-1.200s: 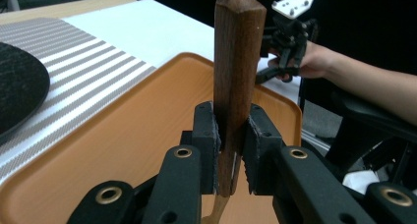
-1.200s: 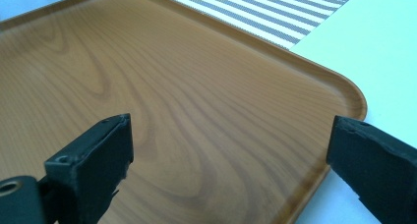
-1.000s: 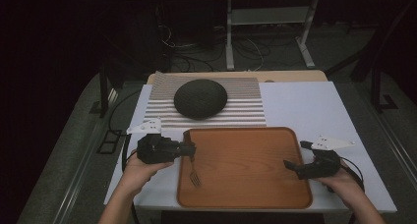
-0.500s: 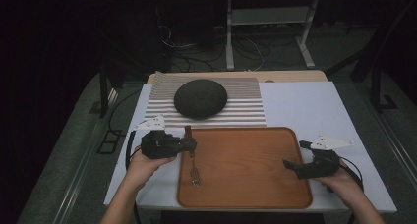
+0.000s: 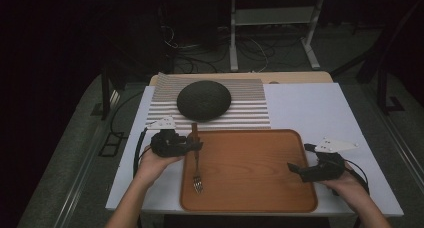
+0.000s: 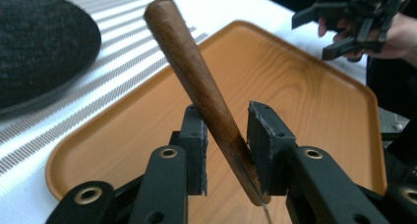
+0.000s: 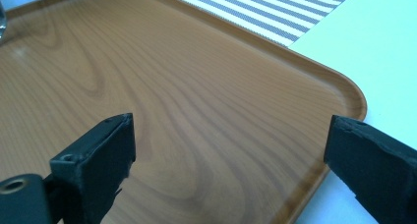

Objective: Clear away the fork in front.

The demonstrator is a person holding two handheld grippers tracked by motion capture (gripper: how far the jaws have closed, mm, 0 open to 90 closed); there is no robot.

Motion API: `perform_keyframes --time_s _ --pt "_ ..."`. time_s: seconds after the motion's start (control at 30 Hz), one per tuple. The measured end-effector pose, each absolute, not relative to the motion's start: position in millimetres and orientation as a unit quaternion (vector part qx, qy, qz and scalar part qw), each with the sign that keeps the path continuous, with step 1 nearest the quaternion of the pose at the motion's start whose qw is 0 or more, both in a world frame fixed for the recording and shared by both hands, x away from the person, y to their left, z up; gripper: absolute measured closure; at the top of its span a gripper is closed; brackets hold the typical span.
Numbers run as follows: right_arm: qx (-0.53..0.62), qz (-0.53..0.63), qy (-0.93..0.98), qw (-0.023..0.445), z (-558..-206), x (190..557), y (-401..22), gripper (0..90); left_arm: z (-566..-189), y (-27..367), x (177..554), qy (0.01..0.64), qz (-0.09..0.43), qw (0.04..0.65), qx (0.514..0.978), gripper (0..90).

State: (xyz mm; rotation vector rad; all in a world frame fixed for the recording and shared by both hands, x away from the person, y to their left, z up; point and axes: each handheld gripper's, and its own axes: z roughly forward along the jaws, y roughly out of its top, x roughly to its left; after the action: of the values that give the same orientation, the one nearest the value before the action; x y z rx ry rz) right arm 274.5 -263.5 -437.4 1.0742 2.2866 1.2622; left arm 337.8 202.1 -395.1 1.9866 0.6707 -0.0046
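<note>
White tabletop [image 5: 310,108]. Lying on it at the far left, a grey-and-white striped mat [image 5: 250,108] with a dark round dome-shaped object [image 5: 204,100] on top. Nearer, just beside the mat's edge, a wooden tray [image 5: 250,173] flat on the tabletop.

Left gripper [image 5: 192,145] with jaws narrowed; right gripper [image 5: 295,169] with jaws wide apart.

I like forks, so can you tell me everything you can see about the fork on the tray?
The fork has a brown, wood-looking tapered handle and a thin metal neck and tines. The left gripper pinches the handle's lower end, tilting the handle up. The tines point toward the person, low over the orange wood-grain tray; whether they touch it is unclear.
</note>
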Motion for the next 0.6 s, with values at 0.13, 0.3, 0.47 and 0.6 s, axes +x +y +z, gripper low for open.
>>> perform_keyframes --time_s 0.13,0.3,0.47,0.6 --pt "0.372 0.441 0.801 0.158 -438 275 -263 5.4 -403 199 338 0.281 -0.004 0.490 0.825 66.4" --pt "0.371 0.439 0.803 0.157 -438 275 -262 5.5 -408 200 338 0.293 -0.004 0.487 0.823 64.7" --pt "0.366 0.436 0.808 0.154 -439 275 -260 5.5 -413 199 339 0.298 -0.008 0.481 0.825 63.7" --pt "0.365 0.435 0.808 0.154 -439 275 -260 5.5 -416 198 339 0.300 -0.011 0.478 0.826 63.6"
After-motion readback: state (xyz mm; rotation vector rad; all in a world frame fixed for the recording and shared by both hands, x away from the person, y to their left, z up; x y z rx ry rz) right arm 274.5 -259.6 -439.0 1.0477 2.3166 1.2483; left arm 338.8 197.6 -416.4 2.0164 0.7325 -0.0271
